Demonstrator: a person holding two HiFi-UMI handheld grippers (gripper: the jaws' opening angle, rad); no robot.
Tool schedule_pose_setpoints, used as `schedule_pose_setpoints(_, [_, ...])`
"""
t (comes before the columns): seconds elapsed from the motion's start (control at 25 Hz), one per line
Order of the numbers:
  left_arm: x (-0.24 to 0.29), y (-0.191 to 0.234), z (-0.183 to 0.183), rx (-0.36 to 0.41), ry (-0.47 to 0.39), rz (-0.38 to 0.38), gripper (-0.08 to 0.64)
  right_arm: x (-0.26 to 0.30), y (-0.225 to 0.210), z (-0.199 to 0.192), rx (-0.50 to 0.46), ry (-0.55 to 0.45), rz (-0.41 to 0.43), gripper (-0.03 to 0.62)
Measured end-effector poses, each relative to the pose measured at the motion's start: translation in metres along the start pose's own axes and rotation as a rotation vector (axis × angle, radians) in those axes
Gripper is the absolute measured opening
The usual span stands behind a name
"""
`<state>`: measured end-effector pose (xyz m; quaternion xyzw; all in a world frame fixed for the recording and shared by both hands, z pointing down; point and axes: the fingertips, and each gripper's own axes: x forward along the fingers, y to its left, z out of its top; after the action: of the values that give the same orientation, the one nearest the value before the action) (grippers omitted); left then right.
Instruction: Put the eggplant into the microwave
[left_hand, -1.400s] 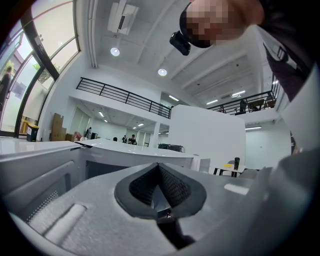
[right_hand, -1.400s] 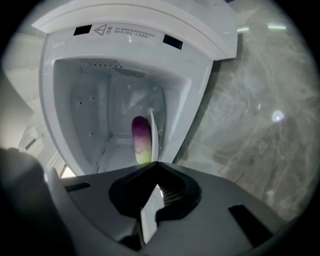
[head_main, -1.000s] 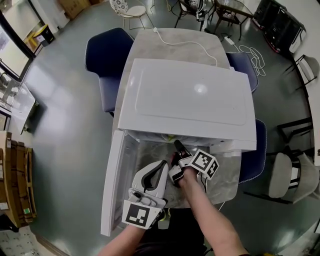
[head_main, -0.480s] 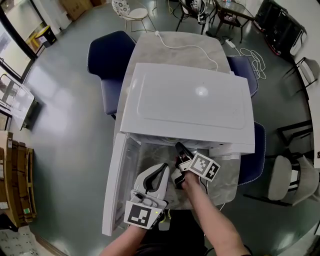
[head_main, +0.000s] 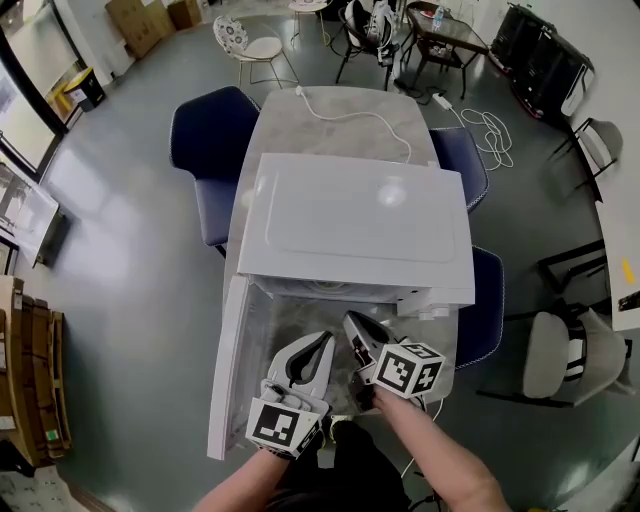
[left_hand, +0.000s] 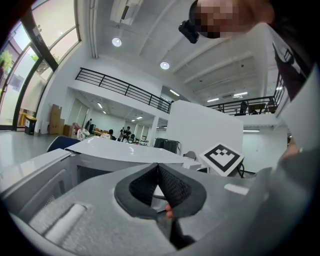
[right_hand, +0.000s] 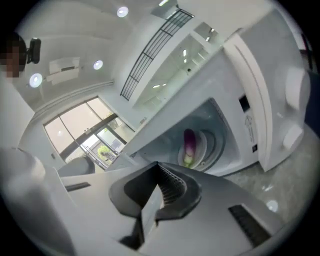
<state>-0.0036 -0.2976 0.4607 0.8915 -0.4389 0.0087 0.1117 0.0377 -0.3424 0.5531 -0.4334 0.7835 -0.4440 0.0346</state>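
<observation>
Grey marble tabletop (head_main: 300, 110) bears the white microwave oven (head_main: 350, 225), purple eggplant (right_hand: 190, 142) already inside at 12 o'clock from the right gripper (right_hand: 159, 170), pinched together and empty like the left gripper (left_hand: 159, 170); push the open white door (head_main: 228, 370) at 9 o'clock shut gently.

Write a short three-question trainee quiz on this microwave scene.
1. True or false: the eggplant lies inside the microwave.
2. The microwave's door is: A) open, B) closed.
3. Fill in: the right gripper has its jaws ____ and holds nothing.
Key: 1 true; 2 A; 3 shut.
</observation>
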Motion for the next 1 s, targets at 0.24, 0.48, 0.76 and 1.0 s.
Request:
schedule_pose_setpoints(0.24, [-0.007, -0.02, 0.032, 0.005, -0.012, -0.036, 0.006, -0.04, 0.049, 0.037, -0.214, -0.026, 0.02, 0.002])
schedule_pose_setpoints(0.48, [-0.016, -0.034, 0.074, 0.055, -0.036, -0.067, 0.006, -0.065, 0.094, 0.068, -0.324, -0.089, 0.036, 0.002])
schedule_pose_setpoints(0.76, [-0.03, -0.054, 0.104, 0.097, -0.078, -0.085, 0.006, -0.091, 0.144, 0.077, -0.537, -0.094, 0.054, 0.002])
schedule_pose_setpoints(1.0, [-0.032, -0.057, 0.145, 0.149, -0.145, -0.065, 0.006, -0.11, 0.172, 0.106, -0.653, -0.161, 0.064, 0.002])
